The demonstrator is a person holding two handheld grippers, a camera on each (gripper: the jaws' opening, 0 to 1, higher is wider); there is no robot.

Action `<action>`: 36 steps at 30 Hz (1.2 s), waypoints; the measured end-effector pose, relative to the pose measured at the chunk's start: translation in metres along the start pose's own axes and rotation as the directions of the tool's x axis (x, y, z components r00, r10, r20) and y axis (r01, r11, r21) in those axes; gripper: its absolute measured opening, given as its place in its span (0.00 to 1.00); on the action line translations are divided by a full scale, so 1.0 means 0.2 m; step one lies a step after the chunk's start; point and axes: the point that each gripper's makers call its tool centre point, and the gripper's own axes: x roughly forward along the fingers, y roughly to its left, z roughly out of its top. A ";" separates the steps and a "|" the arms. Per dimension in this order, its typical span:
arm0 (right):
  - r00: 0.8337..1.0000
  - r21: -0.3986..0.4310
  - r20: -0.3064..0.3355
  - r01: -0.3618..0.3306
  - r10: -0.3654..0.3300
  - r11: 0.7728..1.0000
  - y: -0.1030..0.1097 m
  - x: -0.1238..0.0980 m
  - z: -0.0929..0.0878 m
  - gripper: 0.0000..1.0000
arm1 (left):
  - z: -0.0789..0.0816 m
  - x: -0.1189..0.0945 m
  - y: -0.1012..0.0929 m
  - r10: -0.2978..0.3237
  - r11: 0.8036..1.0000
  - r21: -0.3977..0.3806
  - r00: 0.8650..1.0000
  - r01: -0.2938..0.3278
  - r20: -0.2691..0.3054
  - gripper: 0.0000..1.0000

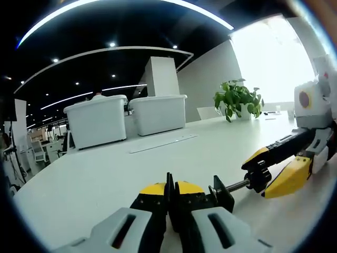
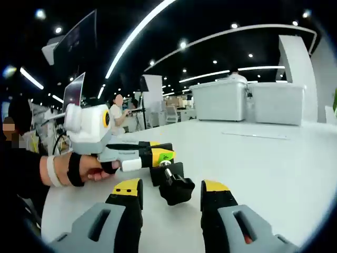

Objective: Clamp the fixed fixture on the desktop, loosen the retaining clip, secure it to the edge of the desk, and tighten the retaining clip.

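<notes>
A small black clamp fixture (image 1: pixel 218 196) lies low over the white desk (image 1: pixel 105 179). My left gripper (image 1: pixel 169 194) is shut on its thin black body plate. From that body a steel screw runs right to a black knob (image 1: pixel 258 179). The right gripper (image 1: pixel 274 168) comes in from the right, one jaw on each side of the knob. In the right gripper view the knob (image 2: pixel 176 191) sits between my right gripper's (image 2: pixel 172 191) wide-apart yellow tips, which are open. Behind it a hand (image 2: pixel 87 171) holds the left gripper (image 2: pixel 152 155), shut on the fixture's body (image 2: pixel 167 173).
Two white storage bins (image 1: pixel 126 118) stand at the back of the desk, with a long flat strip (image 1: pixel 163 143) lying in front of them. A potted plant (image 1: pixel 237 100) is at the far right. A person's arm (image 2: pixel 31 179) and the desk edge are at left; seated people sit beyond.
</notes>
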 end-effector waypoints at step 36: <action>0.997 -0.521 0.029 0.074 -0.069 0.850 0.10 0.00 -0.01 0.22 | 0.00 0.01 0.01 0.005 1.000 0.003 1.000 -0.005 0.000 0.06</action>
